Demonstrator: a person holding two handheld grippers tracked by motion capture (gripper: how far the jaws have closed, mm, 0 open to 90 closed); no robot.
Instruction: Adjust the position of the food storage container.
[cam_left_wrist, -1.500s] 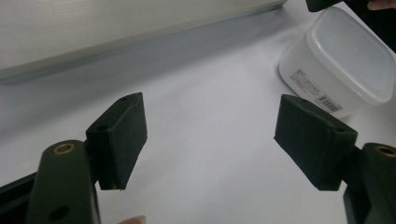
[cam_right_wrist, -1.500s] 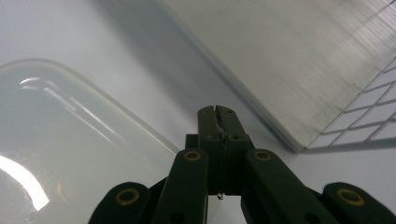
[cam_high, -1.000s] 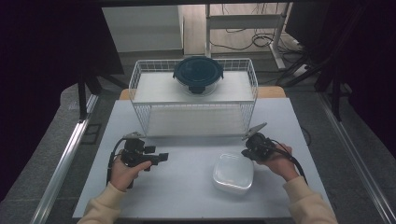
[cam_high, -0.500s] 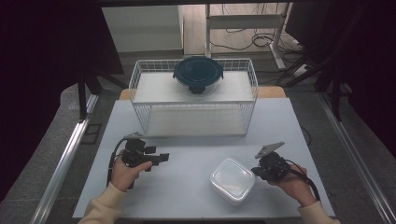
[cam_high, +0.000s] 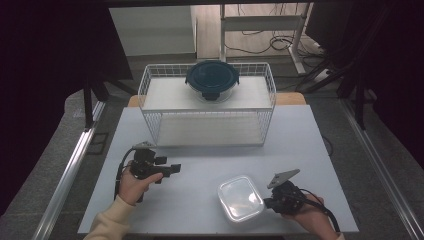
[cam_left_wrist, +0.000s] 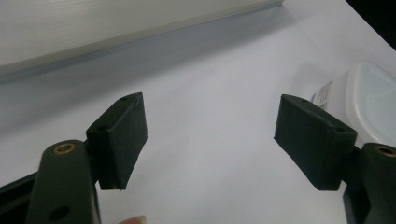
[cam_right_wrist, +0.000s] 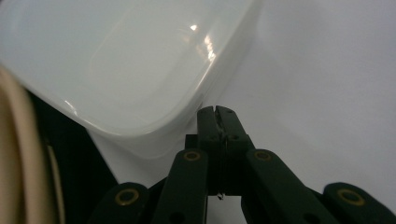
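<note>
The right hand-held gripper (cam_right_wrist: 218, 114), jaws together, sits beside the plastic box (cam_high: 241, 198); part them before gripping its rim. The left hand-held gripper (cam_left_wrist: 210, 140) stands apart, empty.

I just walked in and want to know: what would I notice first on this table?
Probably the white wire basket at the back of the table, with a round dark blue lidded container sitting on top. Nearer the person, a clear plastic box lies on the white table, and the shut right gripper sits at its edge. The left gripper is open, with nothing between its pads.
</note>
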